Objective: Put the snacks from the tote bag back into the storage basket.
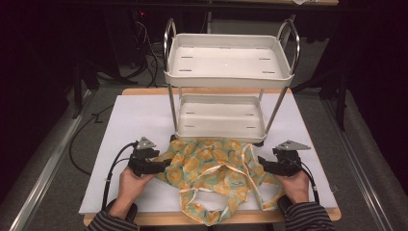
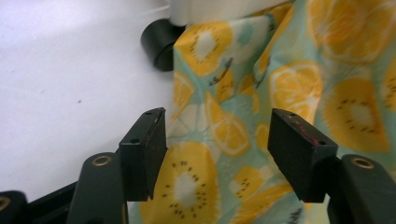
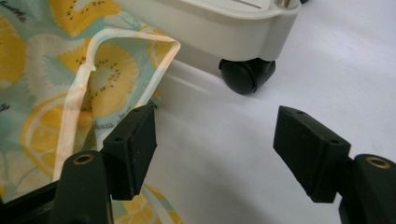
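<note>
A cloth (image 1: 211, 166) printed with lemon and kiwi slices lies crumpled on the white board (image 1: 130, 125), with pale straps trailing toward the near edge. My left gripper (image 1: 166, 163) is at the cloth's left edge. In the left gripper view its jaws (image 2: 217, 154) stand open just above the cloth (image 2: 280, 93), whose edge runs between them without being pressed. My right gripper (image 1: 262, 161) is at the cloth's right edge. In the right gripper view it (image 3: 215, 149) is open over bare board, and the cloth (image 3: 70, 79) and a strap reach its left jaw.
A white two-tier cart (image 1: 228, 79) with metal posts stands on the board just behind the cloth. Its black wheels (image 2: 159, 44) (image 3: 245, 74) are close ahead of each gripper. The cloth's straps hang near the wooden front edge (image 1: 240, 217) of the table.
</note>
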{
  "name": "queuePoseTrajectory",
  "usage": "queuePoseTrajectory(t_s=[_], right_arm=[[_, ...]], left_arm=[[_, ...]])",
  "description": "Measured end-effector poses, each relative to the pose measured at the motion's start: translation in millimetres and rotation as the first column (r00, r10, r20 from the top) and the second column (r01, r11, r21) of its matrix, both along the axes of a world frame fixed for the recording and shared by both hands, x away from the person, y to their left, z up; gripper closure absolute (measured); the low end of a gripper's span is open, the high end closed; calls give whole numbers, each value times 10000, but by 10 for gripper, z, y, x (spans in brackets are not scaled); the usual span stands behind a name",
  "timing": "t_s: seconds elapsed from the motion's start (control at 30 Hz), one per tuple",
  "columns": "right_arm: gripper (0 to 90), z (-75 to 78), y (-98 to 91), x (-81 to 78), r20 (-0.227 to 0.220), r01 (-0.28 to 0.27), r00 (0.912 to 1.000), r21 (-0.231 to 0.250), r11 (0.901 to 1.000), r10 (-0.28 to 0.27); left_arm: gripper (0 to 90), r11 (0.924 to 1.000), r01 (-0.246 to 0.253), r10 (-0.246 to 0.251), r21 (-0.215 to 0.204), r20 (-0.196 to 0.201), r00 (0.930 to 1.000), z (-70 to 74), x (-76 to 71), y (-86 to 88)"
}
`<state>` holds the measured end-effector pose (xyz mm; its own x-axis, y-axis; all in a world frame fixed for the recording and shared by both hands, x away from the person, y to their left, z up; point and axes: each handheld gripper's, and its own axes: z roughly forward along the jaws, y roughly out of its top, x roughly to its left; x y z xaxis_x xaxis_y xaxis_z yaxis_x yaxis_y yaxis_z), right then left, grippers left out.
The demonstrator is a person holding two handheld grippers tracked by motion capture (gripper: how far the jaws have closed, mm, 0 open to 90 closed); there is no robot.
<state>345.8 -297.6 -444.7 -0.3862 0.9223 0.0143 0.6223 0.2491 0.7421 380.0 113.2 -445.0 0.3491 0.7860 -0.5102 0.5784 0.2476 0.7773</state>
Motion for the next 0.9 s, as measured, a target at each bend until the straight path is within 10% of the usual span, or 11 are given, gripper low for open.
queuePoseTrajectory(t_s=[0.9], right_arm=[[441,161,173,-255,869,-1508,9861,1059,9829,1419]], left_arm=[[377,9980,557,-551,294,-185,9983,-52,-77,-142]])
